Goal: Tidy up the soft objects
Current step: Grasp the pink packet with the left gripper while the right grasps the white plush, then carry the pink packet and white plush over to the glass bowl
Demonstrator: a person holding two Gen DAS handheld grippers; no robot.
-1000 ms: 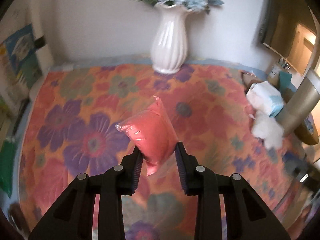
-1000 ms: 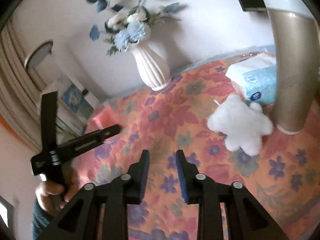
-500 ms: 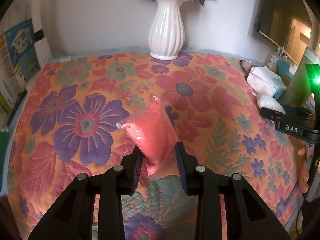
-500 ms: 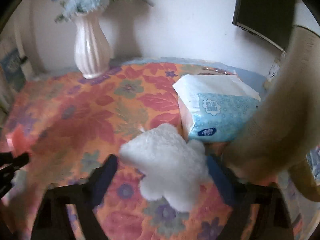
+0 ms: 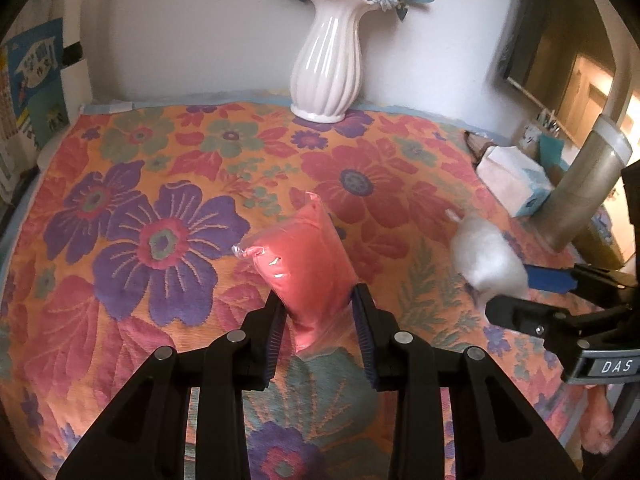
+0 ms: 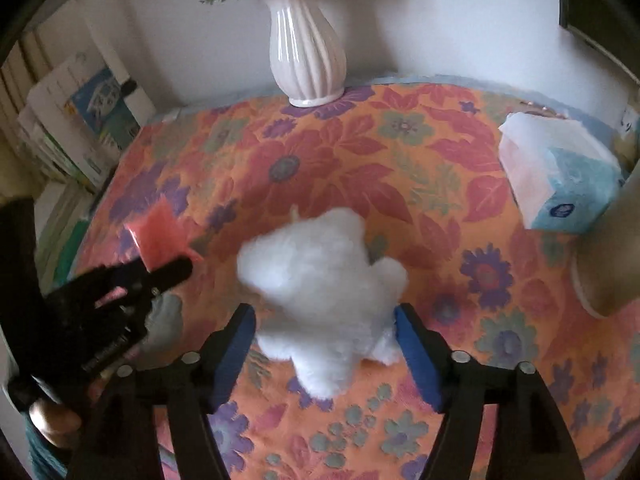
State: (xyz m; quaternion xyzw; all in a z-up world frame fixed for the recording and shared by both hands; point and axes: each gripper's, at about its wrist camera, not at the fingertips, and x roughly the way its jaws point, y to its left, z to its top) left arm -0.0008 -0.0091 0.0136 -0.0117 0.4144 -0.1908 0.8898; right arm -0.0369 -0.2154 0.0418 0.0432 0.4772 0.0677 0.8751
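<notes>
A floral cloth (image 5: 168, 184) in orange, red and purple covers the worktop, with a white ribbed vase (image 5: 328, 64) of blue flowers at its far edge against the wall. From the left wrist, the left gripper (image 5: 318, 320) has its jaws clamped on a pink plastic pouch (image 5: 304, 264), lifted over the middle of the cloth. From the right wrist, the right gripper (image 6: 324, 344) has just been opening its jaws, which stand wide either side of a white plush toy (image 6: 320, 288) lying toward the near right edge, pads not pressing it; a tissue pack (image 6: 560, 184) sits near the far right corner.
</notes>
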